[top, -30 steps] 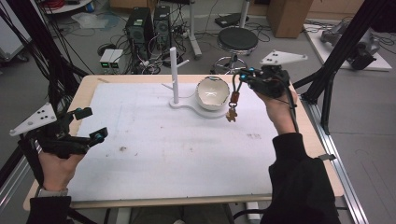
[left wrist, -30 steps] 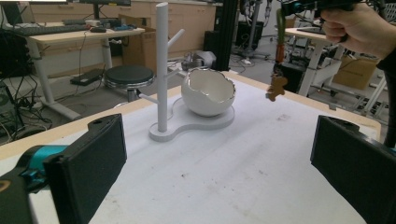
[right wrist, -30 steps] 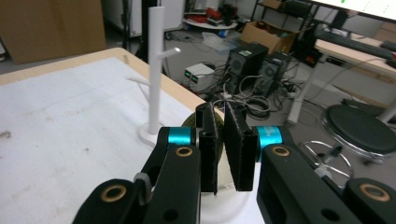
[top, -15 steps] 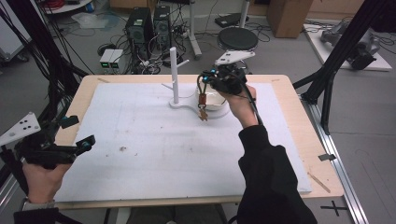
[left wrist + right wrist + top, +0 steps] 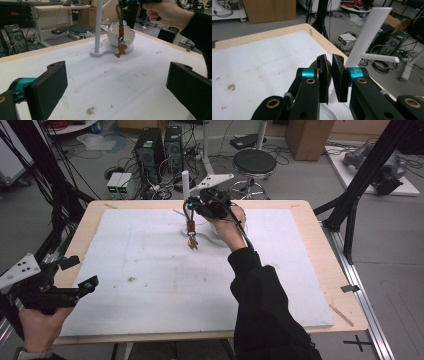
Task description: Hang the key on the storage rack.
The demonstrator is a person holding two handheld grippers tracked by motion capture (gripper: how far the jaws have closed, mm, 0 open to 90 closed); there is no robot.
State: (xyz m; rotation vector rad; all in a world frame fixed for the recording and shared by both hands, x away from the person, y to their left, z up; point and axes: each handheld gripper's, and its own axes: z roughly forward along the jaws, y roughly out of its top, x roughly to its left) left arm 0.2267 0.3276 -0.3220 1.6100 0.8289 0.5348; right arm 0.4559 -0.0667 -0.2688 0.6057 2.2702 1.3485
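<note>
High view. Worktop point(image 5: 320, 285): wooden board with a white mat point(image 5: 150, 265) over most of it, wood bare along the edges. Right gripper point(image 5: 192, 210), upper centre of the frame, held above the far part of the mat; a keychain point(image 5: 191, 232) hangs from it, long axis vertical, olive strap at top, orange clip, brown figure charm lowest, clear of the mat. White stand point(image 5: 185, 180): upright post just behind the gripper, base largely hidden by the hand. Left gripper point(image 5: 75, 277), lower left of the frame, at the worktop's near-left edge, fingers spread apart and holding nothing. The mat between the two grippers is open.

Left gripper view. Two black fingers point(image 5: 53, 83) wide apart at lower left and lower right, nothing between them. White bowl point(image 5: 121, 35), upper centre, sits on the stand's flat base point(image 5: 105, 51) beside the post; its contents cannot be made out. Keychain hangs straight down in front of the bowl.

Right gripper view. Fingers point(image 5: 339, 75) clenched on the olive strap point(image 5: 315, 64), a narrow gap left between the pads. Stand post with a side peg rises at upper right, beyond the worktop's edge line.
</note>
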